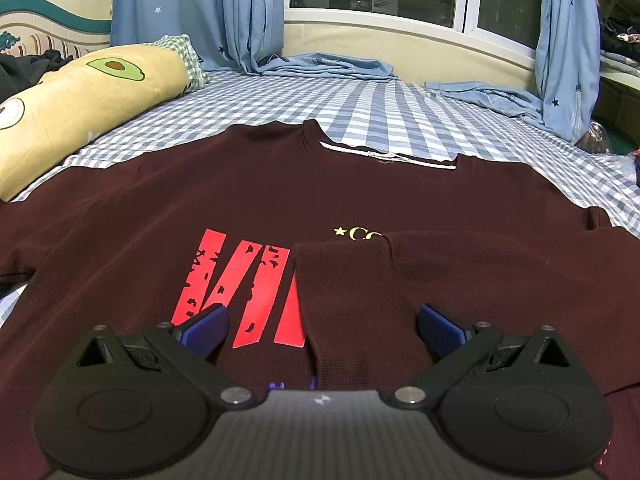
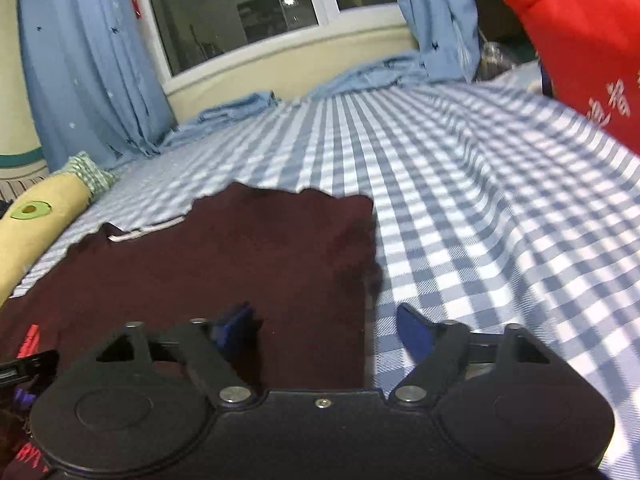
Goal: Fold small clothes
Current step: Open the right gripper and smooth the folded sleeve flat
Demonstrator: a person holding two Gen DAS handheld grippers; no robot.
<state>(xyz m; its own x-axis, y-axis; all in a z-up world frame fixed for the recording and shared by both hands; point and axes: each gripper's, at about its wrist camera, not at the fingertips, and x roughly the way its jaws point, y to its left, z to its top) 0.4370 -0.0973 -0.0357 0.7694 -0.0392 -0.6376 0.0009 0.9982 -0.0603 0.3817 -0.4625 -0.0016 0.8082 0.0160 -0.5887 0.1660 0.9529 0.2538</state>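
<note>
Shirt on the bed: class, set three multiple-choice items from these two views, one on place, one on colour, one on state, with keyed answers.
1. Where does the shirt lie?
A. on the checked sheet
B. on the windowsill
C. on the pillow

2. What colour are the big stripes printed on it?
A. green
B. red
C. white

3. How is the sleeve on the right in the left wrist view?
A. spread out flat to the side
B. folded in over the chest
C. hanging off the bed

Answers:
1 A, checked sheet shows all round it.
2 B, the print is bright red.
3 B, it covers part of the print.
</note>
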